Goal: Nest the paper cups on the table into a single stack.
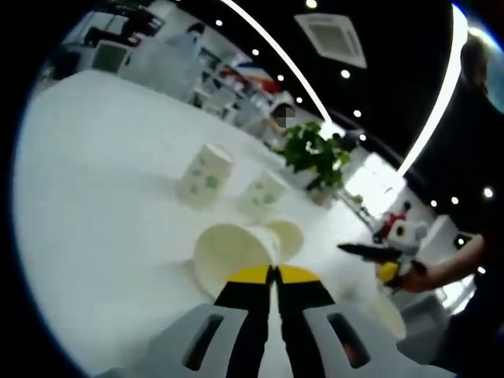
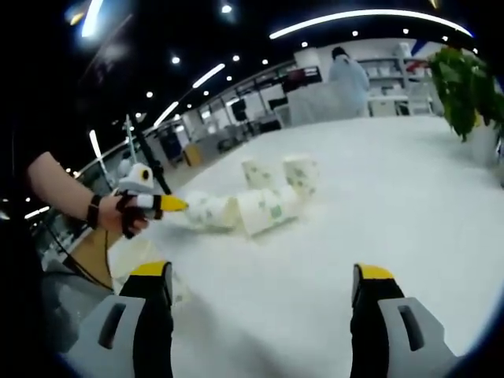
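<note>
Left gripper (image 1: 272,274): jaws together, yellow tips pinching the rim of a paper cup (image 1: 233,253) that lies on its side on the white table (image 1: 94,197), mouth toward the camera. A second cup (image 1: 288,235) lies just behind it, touching or nested; cannot tell which. Two more cups with green print stand upside down farther back: one (image 1: 206,173) to the left, one (image 1: 264,191) near it to the right. A potted plant (image 1: 316,157) stands beyond them near the table's far edge.

Right gripper (image 2: 264,276): jaws wide apart, nothing between them, held above bare table. In its view the left gripper (image 2: 157,203) appears at left in a person's hand (image 2: 126,213), tip at the lying cups (image 2: 236,211). The two inverted cups (image 2: 277,173) stand behind that pair. In the left gripper view the right gripper (image 1: 386,256) shows at right, held in a hand, well apart from the cups.
</note>
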`<action>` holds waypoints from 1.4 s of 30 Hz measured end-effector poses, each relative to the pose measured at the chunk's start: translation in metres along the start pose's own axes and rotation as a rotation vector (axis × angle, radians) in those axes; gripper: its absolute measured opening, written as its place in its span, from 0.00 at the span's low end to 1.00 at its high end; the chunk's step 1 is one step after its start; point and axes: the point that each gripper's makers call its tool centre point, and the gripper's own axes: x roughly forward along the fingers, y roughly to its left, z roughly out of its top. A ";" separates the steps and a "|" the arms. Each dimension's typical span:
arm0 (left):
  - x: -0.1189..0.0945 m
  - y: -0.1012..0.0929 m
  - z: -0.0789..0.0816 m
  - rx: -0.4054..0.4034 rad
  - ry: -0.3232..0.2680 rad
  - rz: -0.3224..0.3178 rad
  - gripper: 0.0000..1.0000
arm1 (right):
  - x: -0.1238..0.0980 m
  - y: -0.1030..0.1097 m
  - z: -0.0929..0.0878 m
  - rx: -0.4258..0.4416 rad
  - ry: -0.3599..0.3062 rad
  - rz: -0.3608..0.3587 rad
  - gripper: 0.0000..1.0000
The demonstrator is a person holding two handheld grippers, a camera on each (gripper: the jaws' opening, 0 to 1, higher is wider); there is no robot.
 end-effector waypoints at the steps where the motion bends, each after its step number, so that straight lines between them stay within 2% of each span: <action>1: -0.001 -0.002 0.002 -0.004 -0.003 -0.001 0.00 | -0.001 0.000 0.001 0.000 0.000 -0.001 0.93; 7: -0.008 -0.011 0.009 -0.006 -0.013 -0.016 0.01 | -0.005 -0.001 0.009 -0.011 -0.015 -0.011 0.93; 15: -0.023 -0.029 0.018 0.023 -0.035 -0.022 0.01 | -0.009 0.004 0.023 -0.042 -0.031 -0.020 0.98; 19: -0.031 -0.043 0.018 0.054 -0.010 -0.036 0.01 | -0.012 0.010 0.029 -0.058 -0.044 -0.011 1.00; 26: -0.044 -0.067 0.027 0.105 -0.016 -0.057 0.01 | -0.018 0.018 0.031 -0.065 -0.054 -0.007 1.00; 28: -0.047 -0.077 0.029 0.124 0.001 -0.075 0.01 | -0.021 0.018 0.031 -0.072 -0.055 -0.011 1.00; 30: -0.049 -0.083 0.026 0.164 0.042 -0.083 0.01 | -0.022 0.017 0.029 -0.073 -0.048 -0.019 1.00; 32: -0.051 -0.090 0.028 0.180 0.049 -0.096 0.00 | -0.024 0.015 0.029 -0.070 -0.046 -0.025 1.00; 33: -0.053 -0.088 0.031 0.186 0.053 -0.100 0.00 | -0.025 0.014 0.030 -0.070 -0.047 -0.026 1.00; 37: -0.056 -0.101 0.043 0.190 0.047 -0.132 0.00 | -0.032 0.014 0.034 -0.077 -0.054 -0.036 1.00; 42: -0.057 -0.116 0.050 0.242 0.065 -0.167 0.00 | -0.039 0.013 0.040 -0.088 -0.065 -0.048 1.00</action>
